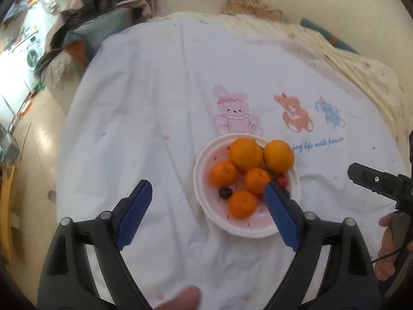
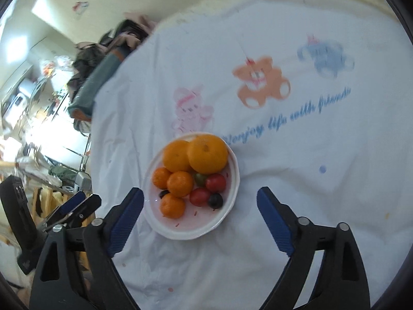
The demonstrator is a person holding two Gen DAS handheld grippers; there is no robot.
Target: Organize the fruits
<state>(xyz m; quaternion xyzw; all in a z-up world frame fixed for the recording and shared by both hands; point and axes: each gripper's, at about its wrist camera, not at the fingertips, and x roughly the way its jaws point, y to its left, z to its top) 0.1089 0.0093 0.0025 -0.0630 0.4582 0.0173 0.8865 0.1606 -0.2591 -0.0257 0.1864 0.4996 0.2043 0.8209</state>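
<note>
Plainly, both claws stand wide and hold nothing. In the left wrist view the left claw (image 1: 207,192) sits at lower centre of the frame, its right-hand blue pad overlapping the near right part of the white bowl (image 1: 206,206), whether touching the rim or just above it cannot be told. Most of the bowl lies up and to the right of the gap, so the fruit is off the claw's centre line toward the right of the frame.

In the right wrist view the right claw (image 2: 200,195) has the bowl (image 2: 232,201) lying ahead, in the left half of its gap, the left-hand pad just beside the bowl's left rim.

Outward from the claws, nearest in the bowl is a small mandarin (image 2: 172,206), then a second (image 2: 180,184) and a third (image 2: 162,177); two big oranges (image 2: 207,153) fill the far side, touching each other. Two red cherry tomatoes (image 2: 200,196), a dark grape (image 2: 215,200) and a greenish piece (image 2: 200,178) lie on the right of the bowl in that view.

The bowl rests on a white sheet (image 1: 155,103) printed with a rabbit and bears. By my judgement the right claw is better lined up on the fruit; round pieces have no long axis to match.
</note>
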